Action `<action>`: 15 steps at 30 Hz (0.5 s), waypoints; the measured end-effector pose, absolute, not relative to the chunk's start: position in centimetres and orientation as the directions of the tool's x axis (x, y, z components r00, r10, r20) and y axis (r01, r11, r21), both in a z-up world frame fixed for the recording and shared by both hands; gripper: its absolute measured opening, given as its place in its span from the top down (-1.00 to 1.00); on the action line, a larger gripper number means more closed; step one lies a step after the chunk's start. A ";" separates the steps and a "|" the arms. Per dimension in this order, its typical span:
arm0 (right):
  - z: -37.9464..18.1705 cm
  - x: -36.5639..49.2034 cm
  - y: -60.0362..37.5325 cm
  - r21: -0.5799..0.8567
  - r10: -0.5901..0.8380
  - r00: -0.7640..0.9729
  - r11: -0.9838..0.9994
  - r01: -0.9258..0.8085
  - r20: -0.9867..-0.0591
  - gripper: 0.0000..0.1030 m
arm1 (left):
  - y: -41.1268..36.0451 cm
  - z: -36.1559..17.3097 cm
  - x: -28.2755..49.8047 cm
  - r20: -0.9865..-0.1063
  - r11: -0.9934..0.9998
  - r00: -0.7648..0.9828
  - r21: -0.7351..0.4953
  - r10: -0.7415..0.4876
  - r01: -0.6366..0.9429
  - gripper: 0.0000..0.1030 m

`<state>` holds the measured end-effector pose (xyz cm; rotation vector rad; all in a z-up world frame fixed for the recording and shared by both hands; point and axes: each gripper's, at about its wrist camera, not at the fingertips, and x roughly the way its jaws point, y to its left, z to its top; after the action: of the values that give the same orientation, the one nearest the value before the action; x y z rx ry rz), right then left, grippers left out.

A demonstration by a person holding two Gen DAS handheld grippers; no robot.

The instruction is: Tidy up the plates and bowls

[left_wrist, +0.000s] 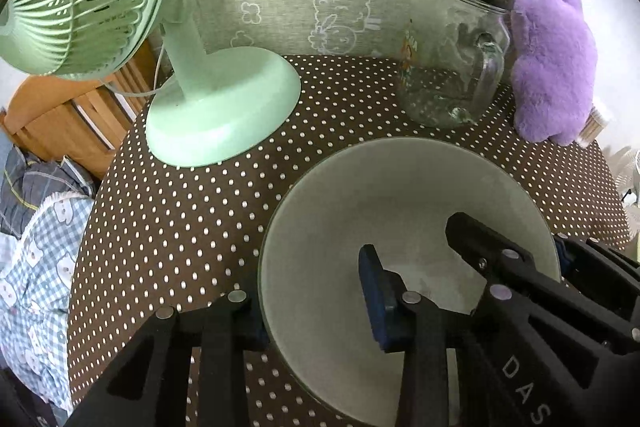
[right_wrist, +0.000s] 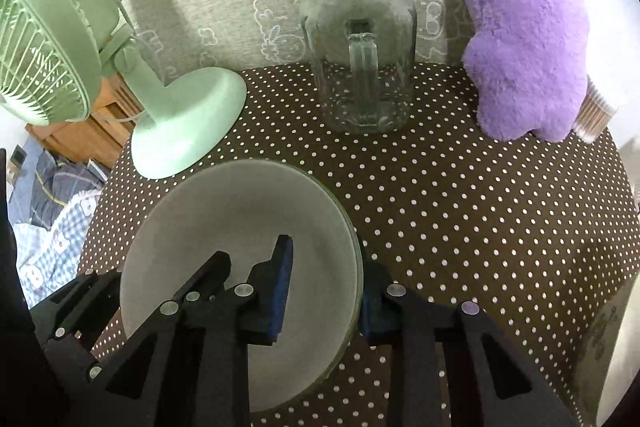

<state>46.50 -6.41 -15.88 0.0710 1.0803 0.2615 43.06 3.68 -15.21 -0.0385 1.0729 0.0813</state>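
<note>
Low in both wrist views, a pale frosted-glass plate [left_wrist: 400, 195] lies on the table [left_wrist: 180, 227], which wears a brown cloth with white dots. Both tools grip this plate at opposite edges. The left tool [left_wrist: 316, 311] straddles the plate's lower left rim in its own view, one blue pad [left_wrist: 374, 299] inside on the plate's face and the other finger under the rim outside; its jaws are clenched on that rim. The right tool [right_wrist: 324, 303] does the same at the plate's right edge in its view, one blue pad [right_wrist: 280, 287] resting on the inner surface and the other just outside the rim, clamped on the edge. Each view also shows the other tool's black fingers reaching in from the side.

Toward the upper left of the frame stands a mint-green desk fan [right_wrist: 60, 59], its round base on the table just beside the plate. Behind the plate, near the top centre, a clear glass jar [right_wrist: 360, 59] with a handle and a black lid stands upright. A purple plush toy [right_wrist: 524, 35] leans against the grey-green fabric backdrop at the upper right.
</note>
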 end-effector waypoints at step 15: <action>-15.8 40.8 -6.9 0.197 0.244 0.384 0.968 -0.159 -0.890 0.39 | 2.8 -14.7 37.3 -0.906 0.998 0.419 0.054 0.059 -0.025 0.31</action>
<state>40.82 -6.86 -15.84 0.0838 1.1482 0.2569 37.27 2.77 -14.70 0.0338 1.1374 0.0526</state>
